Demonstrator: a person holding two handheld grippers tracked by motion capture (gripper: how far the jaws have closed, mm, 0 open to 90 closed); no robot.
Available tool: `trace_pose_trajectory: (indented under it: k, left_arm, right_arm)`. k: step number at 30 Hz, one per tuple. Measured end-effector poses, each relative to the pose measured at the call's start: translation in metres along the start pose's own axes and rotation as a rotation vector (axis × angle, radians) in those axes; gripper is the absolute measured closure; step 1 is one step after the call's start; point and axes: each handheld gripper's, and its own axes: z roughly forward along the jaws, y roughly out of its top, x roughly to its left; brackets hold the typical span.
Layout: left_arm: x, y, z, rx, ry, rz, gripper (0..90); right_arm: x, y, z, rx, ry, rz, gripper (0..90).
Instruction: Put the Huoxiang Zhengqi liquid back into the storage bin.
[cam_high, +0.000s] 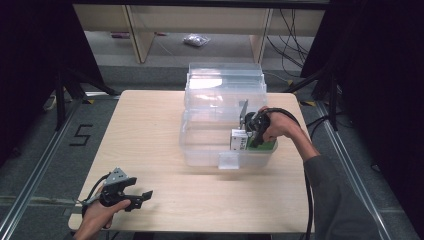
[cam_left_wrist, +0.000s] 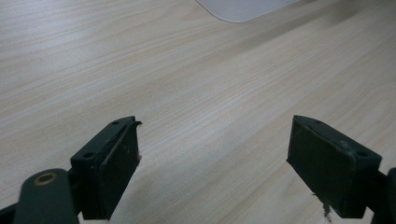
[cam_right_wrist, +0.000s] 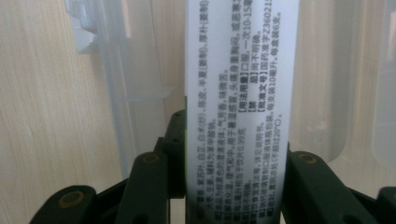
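A: High view: right gripper (cam_high: 248, 134) pinches the white-and-green printed cardboard box (cam_high: 239, 140), held inside the clear plastic storage bin (cam_high: 200, 150) at the table's (cam_high: 150, 130) far right.

B: Placement nearly done; release remains. Left gripper (cam_left_wrist: 212, 154), jaws spread, idles empty at the near-left corner.

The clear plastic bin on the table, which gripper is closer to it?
Right. The right gripper is inside the clear plastic bin, clamped on a white box. The left gripper rests open near the table's front edge.

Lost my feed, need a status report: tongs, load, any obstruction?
Right tongs shut on white-and-green printed carton, inside clear plastic bin. Left tongs open over wooden table. Nothing blocking.
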Motion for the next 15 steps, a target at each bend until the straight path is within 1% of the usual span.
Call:
trace_pose_trajectory:
  k: [1, 2, 3, 4, 5, 6, 7, 8, 9, 10, 11, 14, 15]
  left_arm:
    - [-0.001, 0.0, 0.001, -0.013, 0.0, -0.015, 16.0]
    - [0.001, 0.0, -0.001, 0.012, 0.0, 0.013, 16.0]
    - [0.001, 0.0, -0.001, 0.013, 0.0, 0.014, 16.0]
    - [0.001, 0.0, -0.001, 0.012, -0.002, 0.019, 16.0]
    - [0.001, 0.0, 0.0, 0.008, 0.001, 0.011, 16.0]
    - [0.001, 0.0, -0.001, 0.011, 0.0, 0.015, 16.0]
    - [0.001, 0.0, -0.001, 0.014, -0.002, 0.02, 16.0]
    - [0.001, 0.0, -0.001, 0.014, -0.002, 0.02, 16.0]
    - [0.001, 0.0, 0.0, 0.012, -0.002, 0.017, 16.0]
    - [-0.001, 0.0, 0.001, -0.011, -0.001, -0.011, 16.0]
    - [0.002, 0.0, -0.001, 0.021, -0.006, 0.021, 16.0]
    - [0.002, 0.001, -0.001, 0.022, -0.006, 0.021, 15.9]
    - [0.001, 0.0, -0.001, 0.016, 0.001, 0.016, 16.0]
  right_arm:
    - [-0.003, -0.001, 0.002, -0.011, -0.008, -0.044, 64.3]
    - [0.001, 0.0, 0.001, 0.011, -0.001, 0.016, 64.3]
    - [0.001, 0.0, 0.002, 0.002, -0.005, 0.006, 64.3]
    - [0.001, -0.001, 0.003, 0.002, 0.0, 0.007, 64.3]
    - [0.001, -0.001, 0.004, 0.004, 0.005, 0.011, 64.3]
    - [0.0, -0.002, 0.006, 0.0, 0.012, -0.003, 64.3]
    - [0.001, -0.002, 0.007, 0.006, 0.009, 0.017, 64.3]
    - [0.001, -0.002, 0.007, 0.006, 0.009, 0.017, 64.3]
    - [0.001, -0.003, 0.011, -0.017, 0.029, 0.016, 64.3]
    - [0.0, -0.004, 0.011, -0.007, 0.013, 0.01, 64.2]
    - [0.001, -0.004, 0.012, -0.008, 0.009, 0.01, 64.2]
    - [0.001, -0.004, 0.014, -0.01, 0.015, -0.005, 64.1]
    - [0.001, -0.004, 0.015, -0.009, 0.016, 0.002, 64.1]
